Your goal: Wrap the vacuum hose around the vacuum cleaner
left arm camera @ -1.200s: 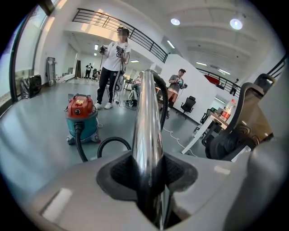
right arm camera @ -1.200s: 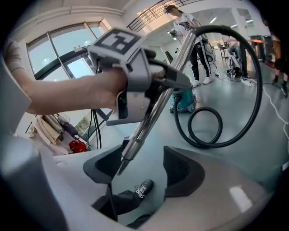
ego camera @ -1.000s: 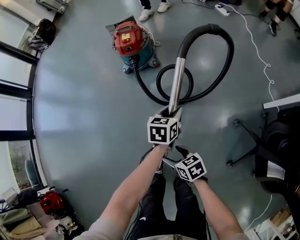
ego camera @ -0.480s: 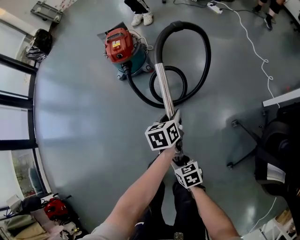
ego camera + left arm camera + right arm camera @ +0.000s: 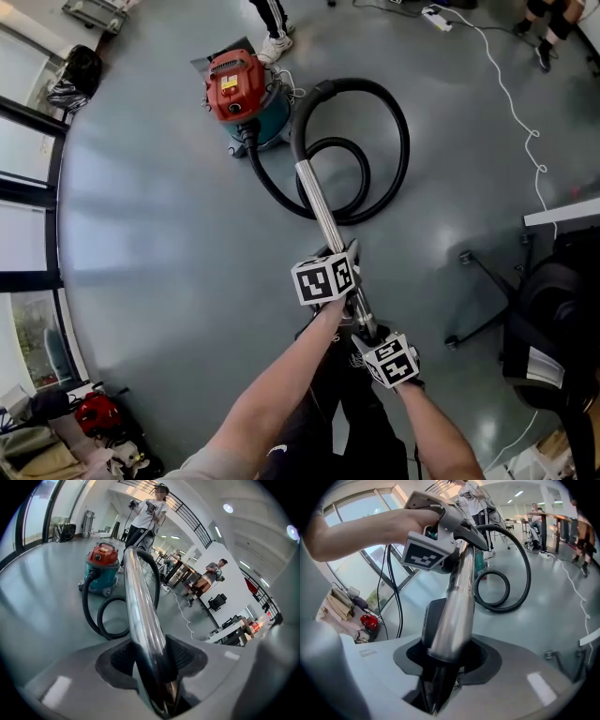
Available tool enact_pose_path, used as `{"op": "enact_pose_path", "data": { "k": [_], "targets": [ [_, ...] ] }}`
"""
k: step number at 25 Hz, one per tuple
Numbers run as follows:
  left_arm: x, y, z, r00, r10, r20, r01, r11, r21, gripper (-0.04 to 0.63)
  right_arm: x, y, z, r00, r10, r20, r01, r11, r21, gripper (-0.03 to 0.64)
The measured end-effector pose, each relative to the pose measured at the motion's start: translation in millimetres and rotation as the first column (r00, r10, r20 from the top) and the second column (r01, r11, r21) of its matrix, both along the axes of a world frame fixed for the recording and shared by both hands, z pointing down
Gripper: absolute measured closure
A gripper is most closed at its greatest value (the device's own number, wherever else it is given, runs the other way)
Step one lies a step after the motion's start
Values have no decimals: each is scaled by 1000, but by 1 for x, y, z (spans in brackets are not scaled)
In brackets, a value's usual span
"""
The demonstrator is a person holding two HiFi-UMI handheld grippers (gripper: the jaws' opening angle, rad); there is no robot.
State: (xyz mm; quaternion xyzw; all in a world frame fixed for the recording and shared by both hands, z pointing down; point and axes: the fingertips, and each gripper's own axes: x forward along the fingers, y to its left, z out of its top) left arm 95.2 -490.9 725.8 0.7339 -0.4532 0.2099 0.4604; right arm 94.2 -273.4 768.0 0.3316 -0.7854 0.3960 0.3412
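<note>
Left gripper (image 5: 349, 249), right gripper (image 5: 363, 328): light grey moulded shells, dark ribbed pads (image 5: 187, 656). 
Each carries white cube with black square markers: left cube (image 5: 323, 279), right cube (image 5: 392, 361). 
Black cables (image 5: 389, 588) trail from left gripper. 
Clothing: black trousers (image 5: 309, 422), grey short sleeve (image 5: 211, 464).

A red-lidded, teal-bodied vacuum cleaner (image 5: 239, 94) with its black hose (image 5: 404, 141) and mirror-silver wand (image 5: 318, 202), on a glossy grey floor (image 5: 169, 234).

the head view looks steeply down at the grey floor (image 5: 141, 234). both gripper views look close along the shiny metal tube (image 5: 140, 611); all share the looped black hose (image 5: 407, 141).
</note>
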Motion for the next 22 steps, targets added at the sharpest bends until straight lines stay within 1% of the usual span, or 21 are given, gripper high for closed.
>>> {"op": "enact_pose_path", "data": {
  "k": [2, 4, 7, 10, 14, 18, 22],
  "targets": [
    [-3, -4, 18, 1000, -3, -25, 2, 999, -50, 400, 8, -7, 5, 999, -40, -28, 40, 999, 2, 428],
    [-8, -10, 33, 999, 3, -34, -6, 995, -97, 387, 14, -16, 11, 995, -80, -51, 80, 997, -4, 430],
    [-10, -16, 53, 998, 46, -38, -50, 989, -136, 359, 22, -28, 23, 988, -136, -76, 134, 991, -25, 430],
    [-7, -30, 65, 994, 96, -56, -103, 986, -133, 333, 28, -45, 35, 984, -164, -72, 162, 986, -38, 430],
    [-3, -49, 84, 990, 111, -82, -121, 985, -122, 313, 38, -68, 54, 979, -197, -59, 194, 980, -47, 431],
    [13, -50, 112, 984, 133, -118, -150, 977, -152, 305, 62, -76, 81, 966, -251, -60, 248, 967, -57, 433],
    [26, -58, 147, 986, 109, -128, -129, 979, -159, 293, 92, -94, 120, 939, -338, -70, 335, 941, -43, 434]
  ]
}}
